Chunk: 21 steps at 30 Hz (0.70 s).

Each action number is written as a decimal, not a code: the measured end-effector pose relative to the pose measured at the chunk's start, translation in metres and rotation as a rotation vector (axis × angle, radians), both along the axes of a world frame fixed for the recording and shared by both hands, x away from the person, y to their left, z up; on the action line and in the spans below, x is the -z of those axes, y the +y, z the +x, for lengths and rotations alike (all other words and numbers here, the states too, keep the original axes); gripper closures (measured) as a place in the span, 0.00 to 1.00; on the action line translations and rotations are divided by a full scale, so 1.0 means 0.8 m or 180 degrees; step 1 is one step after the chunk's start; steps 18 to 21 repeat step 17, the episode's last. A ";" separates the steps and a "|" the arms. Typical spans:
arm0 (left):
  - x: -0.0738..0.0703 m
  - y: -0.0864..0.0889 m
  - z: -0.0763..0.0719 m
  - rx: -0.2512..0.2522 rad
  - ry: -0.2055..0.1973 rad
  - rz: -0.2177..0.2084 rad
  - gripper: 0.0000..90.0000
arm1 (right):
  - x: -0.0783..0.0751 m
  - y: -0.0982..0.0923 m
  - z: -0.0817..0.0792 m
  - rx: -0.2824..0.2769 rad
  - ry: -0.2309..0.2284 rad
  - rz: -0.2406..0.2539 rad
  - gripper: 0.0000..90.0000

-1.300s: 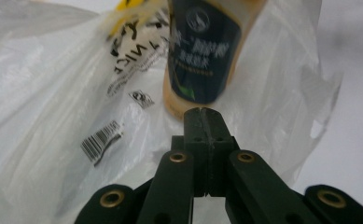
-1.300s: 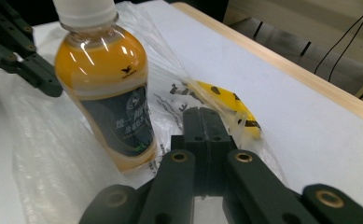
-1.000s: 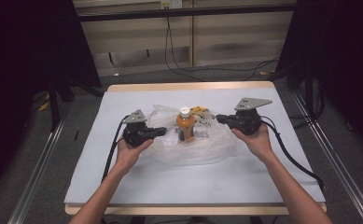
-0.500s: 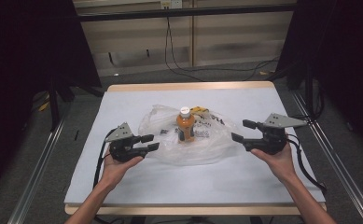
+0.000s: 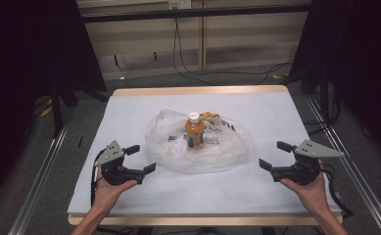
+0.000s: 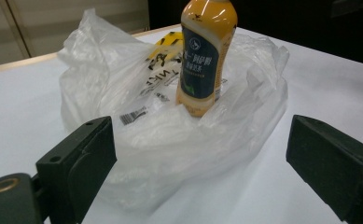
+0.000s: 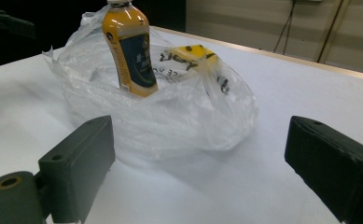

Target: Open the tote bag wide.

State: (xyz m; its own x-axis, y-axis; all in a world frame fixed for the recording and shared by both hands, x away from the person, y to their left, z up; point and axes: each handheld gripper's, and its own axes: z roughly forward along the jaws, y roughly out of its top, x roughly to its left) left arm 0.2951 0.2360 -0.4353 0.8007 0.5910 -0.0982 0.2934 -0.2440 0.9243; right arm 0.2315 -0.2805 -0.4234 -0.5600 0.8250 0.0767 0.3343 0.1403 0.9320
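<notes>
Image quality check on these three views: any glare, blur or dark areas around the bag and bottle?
High view: table evenly lit, surroundings nearly black, picture soft. Left gripper view: glare on the bottle shoulder, plastic bag washed out against the white top, near jaws slightly soft. Right gripper view: bottle cropped at the cap, bag casts a soft shadow, background dim.

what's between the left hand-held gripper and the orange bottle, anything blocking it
Only the clear plastic bag. The orange bottle stands upright inside it, and the bag's crumpled wall rises in front of the bottle's base on the side of the left hand-held gripper. Bare white table lies between gripper and bag.
</notes>
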 end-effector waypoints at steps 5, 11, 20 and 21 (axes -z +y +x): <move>0.009 0.014 -0.016 -0.0127 0.0090 0.0063 0.05 | 0.012 -0.019 -0.026 0.0172 0.0031 0.0087 0.09; 0.021 0.030 -0.031 -0.0229 0.0272 0.0040 0.04 | 0.020 -0.037 -0.054 0.0375 0.0030 0.0134 0.09; 0.029 0.040 -0.043 -0.0175 0.0204 0.0143 0.03 | 0.022 -0.039 -0.069 0.0388 0.0027 0.0188 0.09; 0.029 0.040 -0.043 -0.0175 0.0204 0.0143 0.03 | 0.022 -0.039 -0.069 0.0388 0.0027 0.0188 0.09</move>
